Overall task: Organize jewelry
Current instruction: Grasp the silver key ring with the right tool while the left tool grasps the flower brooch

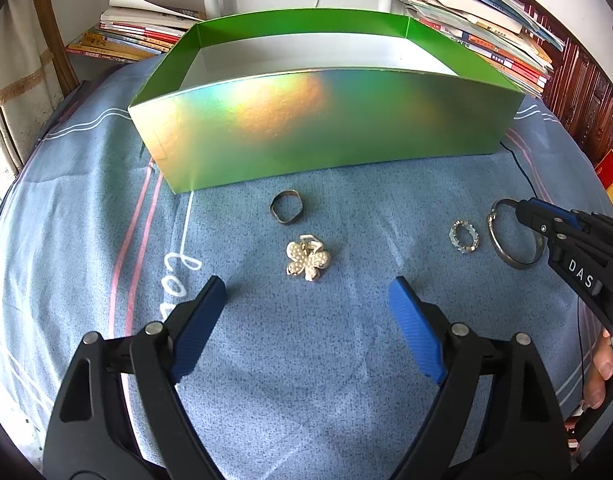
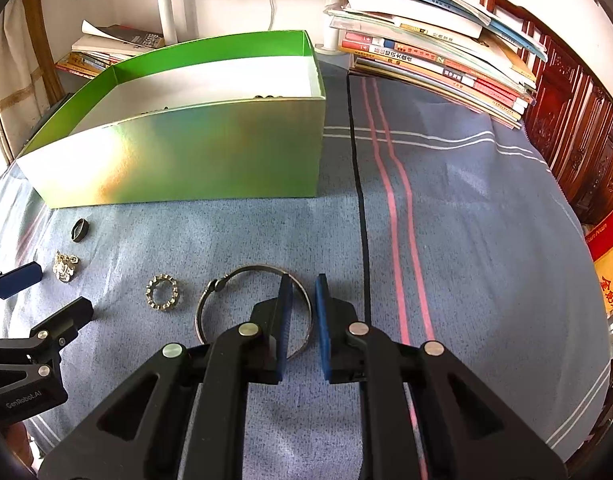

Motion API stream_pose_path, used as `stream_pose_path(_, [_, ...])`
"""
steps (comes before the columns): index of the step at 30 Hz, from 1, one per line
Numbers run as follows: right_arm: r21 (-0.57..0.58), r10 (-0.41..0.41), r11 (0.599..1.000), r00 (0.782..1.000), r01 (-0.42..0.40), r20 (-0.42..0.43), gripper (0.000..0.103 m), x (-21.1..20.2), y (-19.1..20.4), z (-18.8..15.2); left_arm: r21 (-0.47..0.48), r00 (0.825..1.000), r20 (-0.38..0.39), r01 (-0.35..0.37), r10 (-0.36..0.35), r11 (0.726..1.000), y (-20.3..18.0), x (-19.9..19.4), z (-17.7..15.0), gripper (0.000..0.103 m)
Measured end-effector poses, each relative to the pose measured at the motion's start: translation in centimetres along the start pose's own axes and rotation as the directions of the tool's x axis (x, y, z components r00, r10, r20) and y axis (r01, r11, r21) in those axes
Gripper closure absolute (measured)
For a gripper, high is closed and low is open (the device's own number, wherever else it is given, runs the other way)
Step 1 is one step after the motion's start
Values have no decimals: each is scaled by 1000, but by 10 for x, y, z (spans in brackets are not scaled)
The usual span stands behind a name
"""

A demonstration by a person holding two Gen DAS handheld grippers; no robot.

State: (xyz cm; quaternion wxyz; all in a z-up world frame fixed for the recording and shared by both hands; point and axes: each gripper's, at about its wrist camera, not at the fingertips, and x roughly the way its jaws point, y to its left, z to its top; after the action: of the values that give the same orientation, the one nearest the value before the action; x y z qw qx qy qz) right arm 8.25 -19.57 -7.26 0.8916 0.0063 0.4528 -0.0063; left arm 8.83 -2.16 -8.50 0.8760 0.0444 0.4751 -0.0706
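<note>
My left gripper (image 1: 307, 286) is open, its blue pads straddling a pearl flower brooch (image 1: 307, 260) on the blue cloth without touching it. A dark wavy ring (image 1: 287, 207) lies just beyond, in front of the shiny green box (image 1: 326, 120). To the right sit a small beaded ring (image 1: 464, 237) and a thin metal bangle (image 1: 506, 254). In the right wrist view my right gripper (image 2: 303, 280) is shut on the bangle (image 2: 250, 269), one finger inside its right rim and one outside. The bangle still lies flat on the cloth. The beaded ring (image 2: 162, 293) rests left of it.
Stacks of books (image 2: 434, 60) stand behind and right of the green box (image 2: 186, 152), and another stack (image 1: 138, 36) at the back left. Dark beads peek over the box's near wall. A carved wooden cabinet (image 2: 570, 128) borders the right. A thin black cord (image 1: 522, 172) crosses the cloth.
</note>
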Motion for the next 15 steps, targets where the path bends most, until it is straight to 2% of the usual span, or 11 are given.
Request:
stream_pose_path(11, [9, -12, 1000, 1000, 12, 12, 88, -1, 1, -1, 5, 1000, 12, 5, -5, 1000, -1, 0, 1, 19])
stream_pose_path(15, [15, -17, 1000, 1000, 17, 10, 88, -1, 2, -1, 6, 1000, 10, 28, -28, 1000, -2, 4, 8, 19])
